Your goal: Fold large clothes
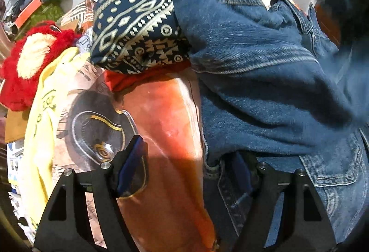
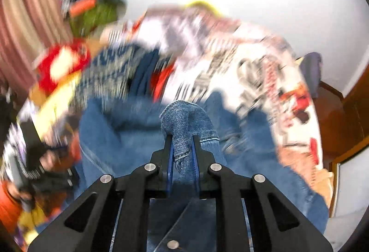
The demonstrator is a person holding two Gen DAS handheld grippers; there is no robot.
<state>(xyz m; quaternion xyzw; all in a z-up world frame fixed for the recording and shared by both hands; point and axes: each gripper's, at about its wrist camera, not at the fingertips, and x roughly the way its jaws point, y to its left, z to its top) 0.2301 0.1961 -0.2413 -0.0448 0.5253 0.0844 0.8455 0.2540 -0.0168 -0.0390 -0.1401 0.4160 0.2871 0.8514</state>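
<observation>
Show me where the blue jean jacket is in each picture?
Left wrist view: denim jacket fills the right half, beside the open left gripper.
Right wrist view: low in the middle, a fold pinched in the right gripper.
Shared landmark: red plush toy at the left.

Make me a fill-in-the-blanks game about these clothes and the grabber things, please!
1. The right gripper is pinching a fold of the blue ____ jacket.
2. The left gripper has its jaws ____.
3. The fluffy toy beside the yellow cloth is mostly ____.
4. The navy cloth has a cream ____ printed on it.

Missing words: denim; open; red; pattern
</observation>
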